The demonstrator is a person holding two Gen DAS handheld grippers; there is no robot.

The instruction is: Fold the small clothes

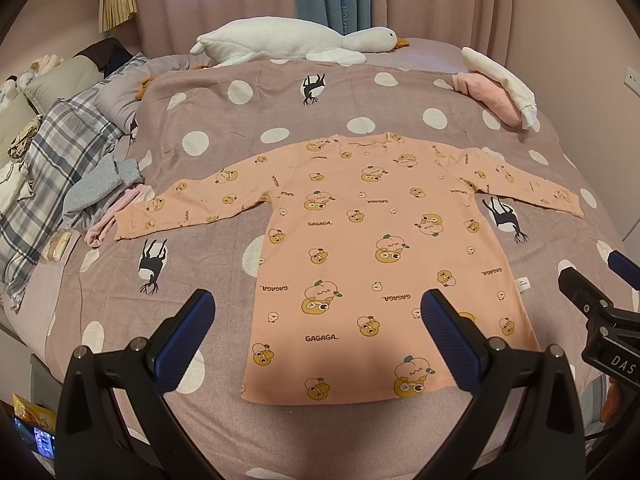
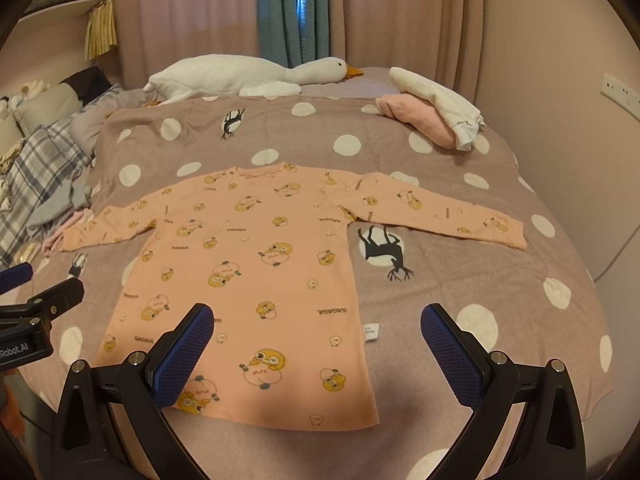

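Note:
A small peach long-sleeved shirt [image 1: 360,240] [image 2: 248,276] with cartoon prints lies flat on the bed, both sleeves spread out, hem toward me. My left gripper [image 1: 318,312] hovers open above the hem's left part, its blue pads wide apart and empty. My right gripper [image 2: 318,328] hangs open over the hem's right corner, also empty. The right gripper's tip [image 1: 592,292] shows at the right edge of the left wrist view. At the left edge of the right wrist view the left gripper's tip [image 2: 44,300] appears.
The bed carries a mauve polka-dot blanket [image 1: 224,132] [image 2: 460,280]. A white plush goose [image 1: 280,42] [image 2: 240,76] lies at the far side. Folded pink and white clothes [image 1: 500,88] [image 2: 432,112] sit far right. Grey and pink garments [image 1: 100,196] and a plaid cover [image 1: 52,160] lie left.

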